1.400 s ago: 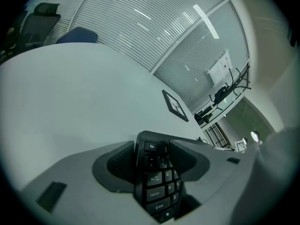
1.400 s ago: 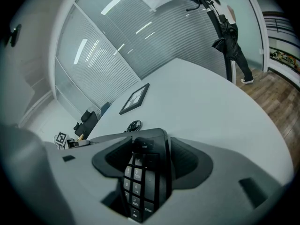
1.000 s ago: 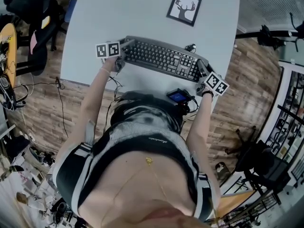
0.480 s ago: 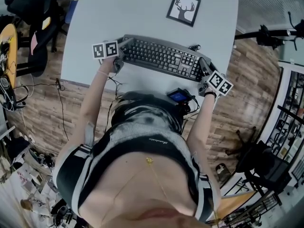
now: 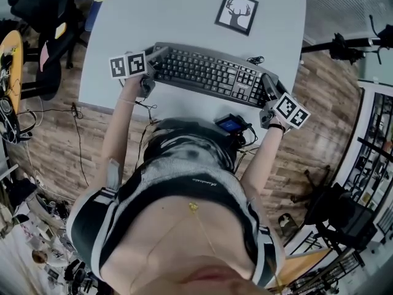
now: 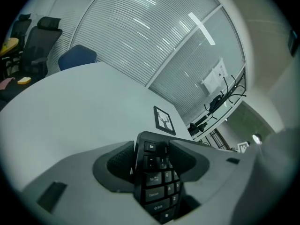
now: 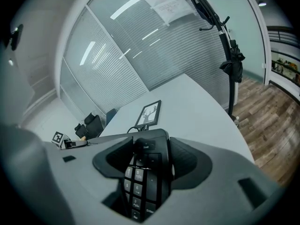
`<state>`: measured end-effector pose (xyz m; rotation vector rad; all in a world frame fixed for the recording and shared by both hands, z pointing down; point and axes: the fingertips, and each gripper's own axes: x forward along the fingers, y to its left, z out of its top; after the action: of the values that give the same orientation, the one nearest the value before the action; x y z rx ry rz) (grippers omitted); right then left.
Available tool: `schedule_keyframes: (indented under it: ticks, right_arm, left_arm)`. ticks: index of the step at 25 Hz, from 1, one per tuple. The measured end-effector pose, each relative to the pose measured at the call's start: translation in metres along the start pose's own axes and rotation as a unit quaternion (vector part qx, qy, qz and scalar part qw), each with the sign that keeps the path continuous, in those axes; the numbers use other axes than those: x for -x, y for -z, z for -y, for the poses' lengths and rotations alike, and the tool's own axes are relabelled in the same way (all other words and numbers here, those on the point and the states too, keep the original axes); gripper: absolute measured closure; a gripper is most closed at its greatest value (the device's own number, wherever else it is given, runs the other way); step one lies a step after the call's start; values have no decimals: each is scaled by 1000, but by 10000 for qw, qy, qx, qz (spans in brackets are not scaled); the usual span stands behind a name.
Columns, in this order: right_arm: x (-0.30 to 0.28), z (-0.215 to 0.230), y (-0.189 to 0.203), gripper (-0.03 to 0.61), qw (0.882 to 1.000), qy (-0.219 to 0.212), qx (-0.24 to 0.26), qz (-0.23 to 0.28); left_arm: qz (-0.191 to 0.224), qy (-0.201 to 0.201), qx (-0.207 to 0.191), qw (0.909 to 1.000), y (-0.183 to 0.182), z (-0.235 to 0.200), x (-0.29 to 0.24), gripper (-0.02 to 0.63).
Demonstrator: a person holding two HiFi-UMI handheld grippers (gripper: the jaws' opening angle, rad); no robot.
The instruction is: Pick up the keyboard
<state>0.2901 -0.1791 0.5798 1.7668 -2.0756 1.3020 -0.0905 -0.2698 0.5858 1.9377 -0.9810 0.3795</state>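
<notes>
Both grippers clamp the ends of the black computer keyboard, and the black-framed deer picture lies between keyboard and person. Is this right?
Not quite: the head view shows the black-framed deer picture beyond the black computer keyboard. The left gripper and right gripper do clamp its ends.

- Keyboard (image 5: 206, 74): left end between left gripper (image 5: 155, 59) jaws, right end between right gripper (image 5: 268, 83) jaws.
- Picture (image 5: 237, 11) lies on table (image 5: 153, 17), beyond both jaws, behind keyboard.

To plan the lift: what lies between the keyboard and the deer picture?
Only bare table, as the head view shows, between keyboard and deer picture.
</notes>
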Motion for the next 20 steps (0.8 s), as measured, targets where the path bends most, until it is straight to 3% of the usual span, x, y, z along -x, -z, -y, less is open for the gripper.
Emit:
schedule_keyframes:
  ticks: [20]
  right_arm:
    - [56,-58,-43,331,9988,-116,207,422]
  left_arm:
    - [508,94,-302,9982,-41,47,69,393]
